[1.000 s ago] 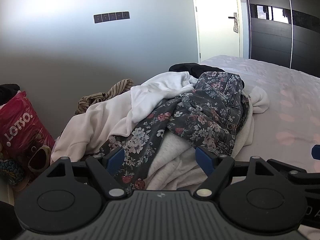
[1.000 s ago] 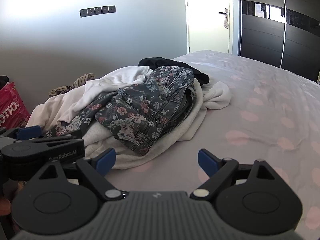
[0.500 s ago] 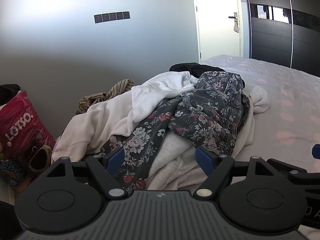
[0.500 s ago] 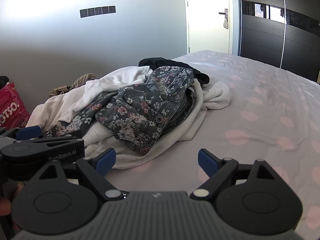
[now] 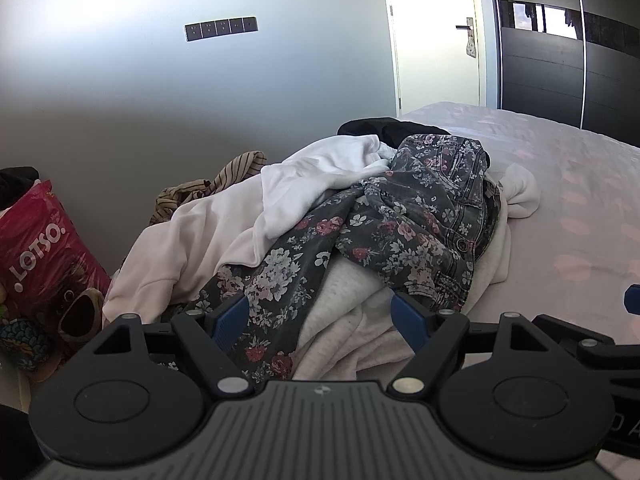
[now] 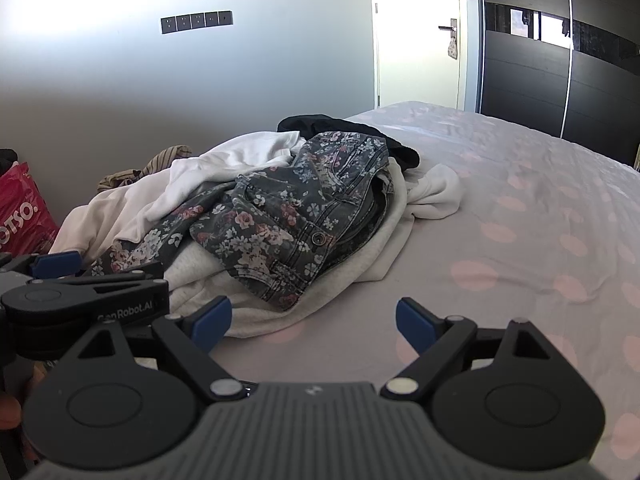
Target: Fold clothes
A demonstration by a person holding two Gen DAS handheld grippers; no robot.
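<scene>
Two tongs hover low over the near edge of a bed (image 6: 520, 208), both spread wide with nothing between their blue pads. Far left, beside the bed, sits a red bag (image 5: 36, 256) printed LOTSO. Next comes the left tongs (image 5: 318, 316), its open jaws just in front of the near folds of a heap of clothes (image 5: 344, 232) piled on the left part of the bed; whether the pads touch the cloth cannot be told. At the heap's left edge lies a brown striped garment (image 5: 212, 184), then a cream sweatshirt (image 5: 200, 236) and a white top (image 5: 320, 176) draped above it. Across the middle sprawl grey floral jeans (image 6: 288, 220), unfolded, their waistband button facing the camera, resting on a pale fleece garment (image 6: 360, 264). Behind them a black garment (image 6: 340, 126) peeks out. To the right of the heap, the right tongs (image 6: 312, 320) hangs over bare pink-dotted sheet, near the fleece hem but apart from it. Farther right stand a white door (image 6: 416, 32) and dark wardrobe doors (image 6: 560, 80)
</scene>
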